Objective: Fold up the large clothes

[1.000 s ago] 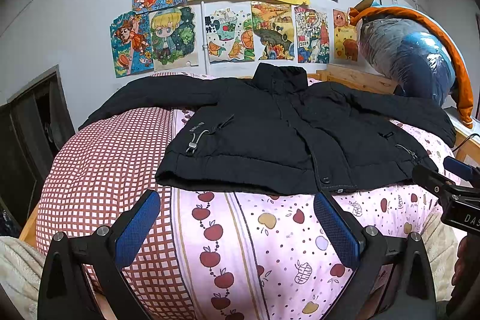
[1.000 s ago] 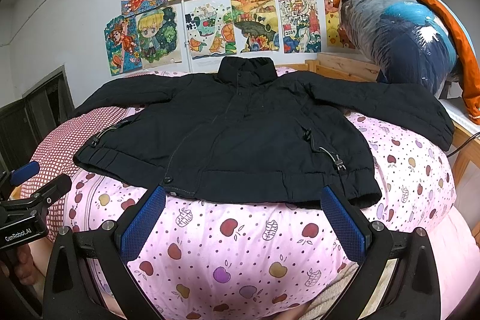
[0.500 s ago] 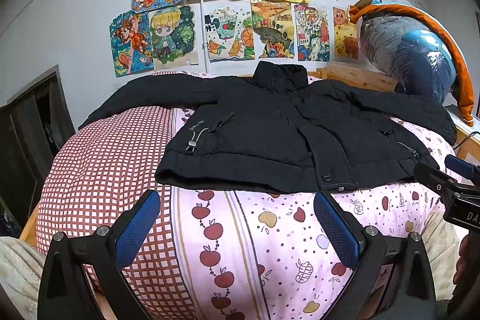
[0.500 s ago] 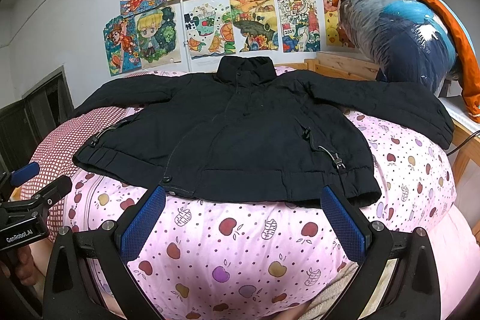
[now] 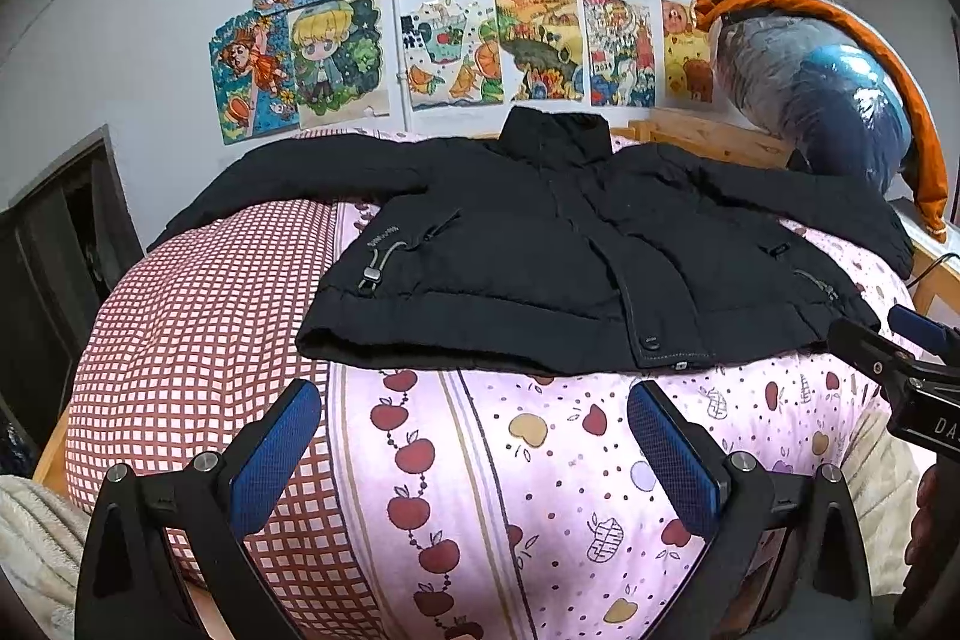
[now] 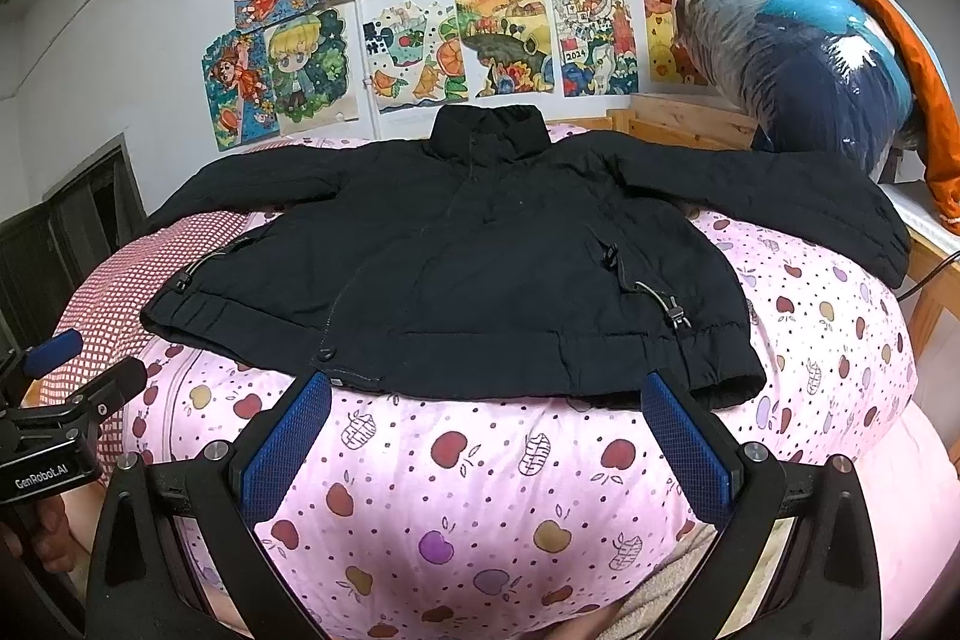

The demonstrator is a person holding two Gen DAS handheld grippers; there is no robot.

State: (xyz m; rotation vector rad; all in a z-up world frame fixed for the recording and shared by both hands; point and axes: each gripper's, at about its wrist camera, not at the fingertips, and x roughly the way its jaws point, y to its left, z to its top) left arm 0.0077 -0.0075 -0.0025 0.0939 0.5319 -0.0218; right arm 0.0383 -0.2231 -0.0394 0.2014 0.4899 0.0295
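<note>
Bare quilt (image 5: 540, 460) before jacket (image 5: 540, 256); bagged bedding (image 6: 804, 64) blocks right.

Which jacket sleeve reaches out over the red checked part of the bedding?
The sleeve on the picture's left in both views. It lies above the red checked bedding; the other sleeve stretches over apple-print pink bedding toward the wooden bed frame.
</note>
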